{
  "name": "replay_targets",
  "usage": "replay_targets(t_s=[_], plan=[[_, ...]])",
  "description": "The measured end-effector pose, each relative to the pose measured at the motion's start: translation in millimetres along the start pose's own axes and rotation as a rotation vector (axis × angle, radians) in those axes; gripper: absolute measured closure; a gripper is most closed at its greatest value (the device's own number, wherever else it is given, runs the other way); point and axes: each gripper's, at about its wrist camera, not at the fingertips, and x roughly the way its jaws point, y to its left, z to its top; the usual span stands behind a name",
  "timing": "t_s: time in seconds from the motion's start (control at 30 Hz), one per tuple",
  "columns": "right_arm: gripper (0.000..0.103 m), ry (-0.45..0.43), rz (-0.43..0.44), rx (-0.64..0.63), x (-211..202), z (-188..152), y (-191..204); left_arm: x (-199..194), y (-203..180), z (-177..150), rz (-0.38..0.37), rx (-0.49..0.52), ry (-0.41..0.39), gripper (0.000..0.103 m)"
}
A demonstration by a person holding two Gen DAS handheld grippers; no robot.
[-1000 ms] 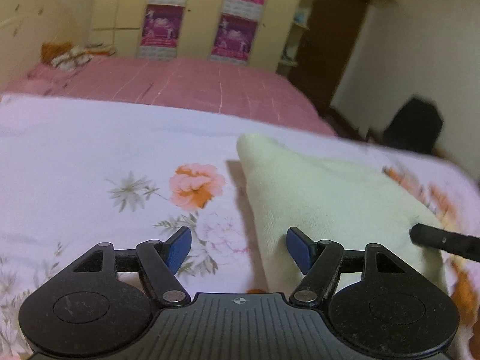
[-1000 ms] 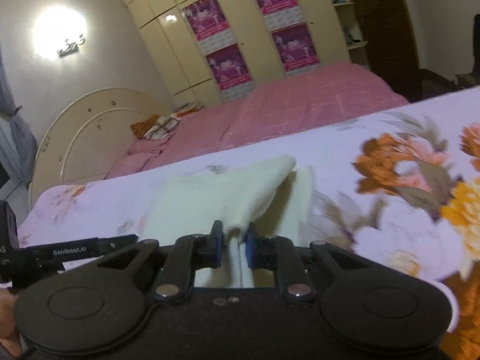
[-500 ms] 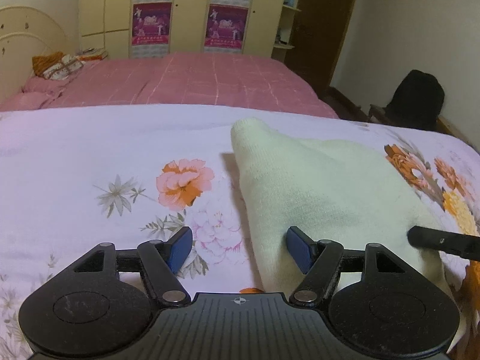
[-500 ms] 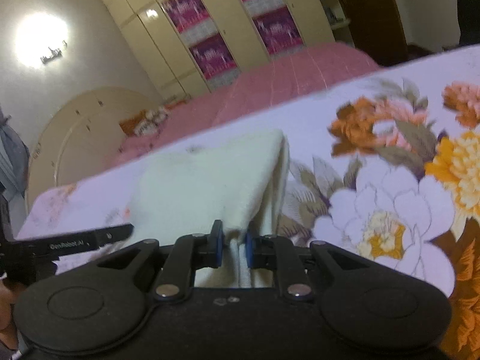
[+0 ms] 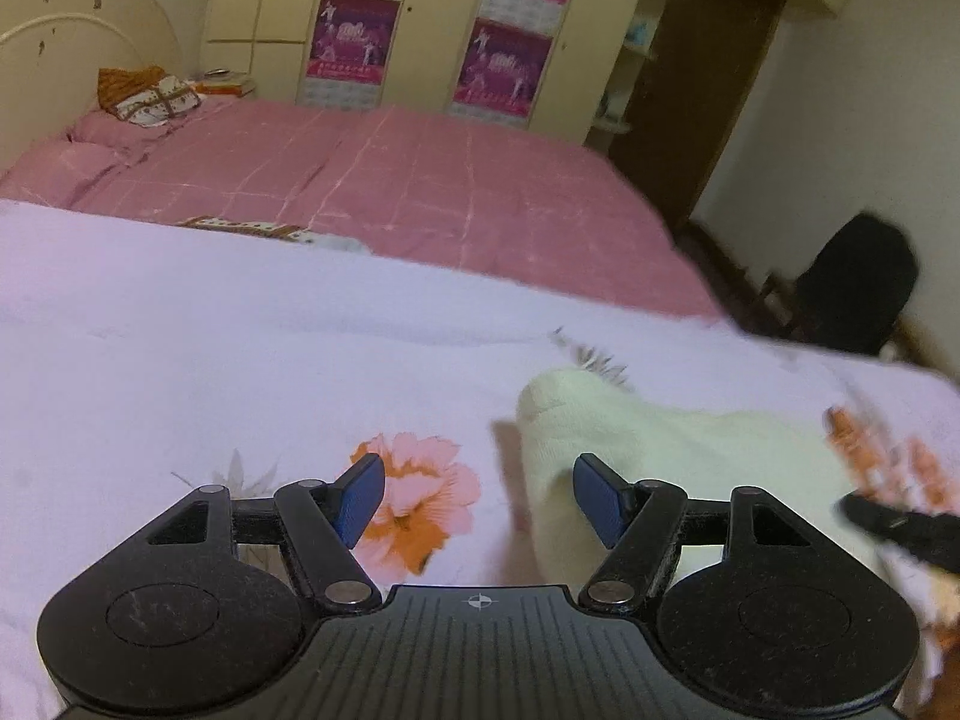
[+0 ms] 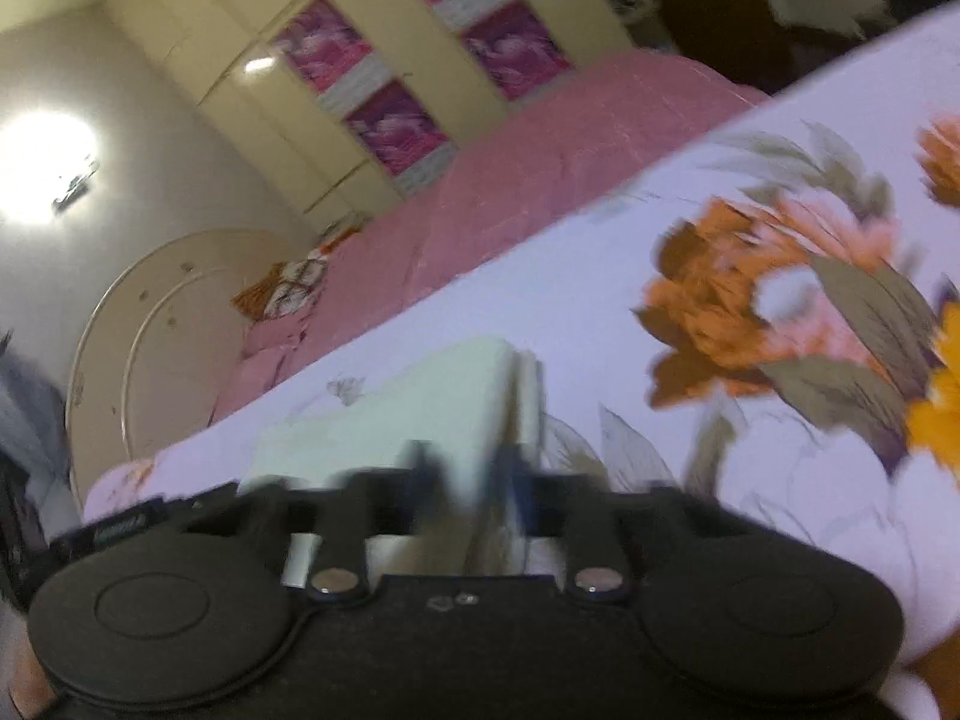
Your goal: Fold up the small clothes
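Observation:
A cream knitted garment lies folded on the lilac floral bedsheet. My left gripper is open just above the sheet; its right pad is at the garment's left edge and nothing is between the pads. In the blurred right wrist view, the garment runs between the jaws of my right gripper, which are closing on its near edge. A black tip of the right gripper shows at the right of the left wrist view.
Beyond the sheet lies a pink bed with a patterned bundle at its head. Cream wardrobes with purple posters line the back wall. A black chair stands at the right by the dark door.
The right gripper has swung and rolled, carrying the garment's edge; its view is now tilted and blurred. In the left wrist view the garment has slid right and lower and looks smaller.

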Motion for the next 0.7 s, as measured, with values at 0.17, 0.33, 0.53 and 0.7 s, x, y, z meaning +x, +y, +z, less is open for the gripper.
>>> replay_targets(t_s=[0.17,0.33,0.53,0.7], plan=[[0.096,-0.005,-0.11,-0.075,7,-8,-4,7,-15,-4,0.056,0.087,0.011,0.034],[0.073,-0.028,-0.063,-0.048,-22,-6,2,-40,3,-18,-0.025,0.044,-0.038,0.034],[0.074,0.046,0.053,-0.001,-73,-50,-1,-84,9,-79,-0.075,0.04,-0.029,0.034],[0.075,0.071,0.06,0.039,-81,-72,1,-90,11,-98,-0.068,0.011,-0.001,0.034]])
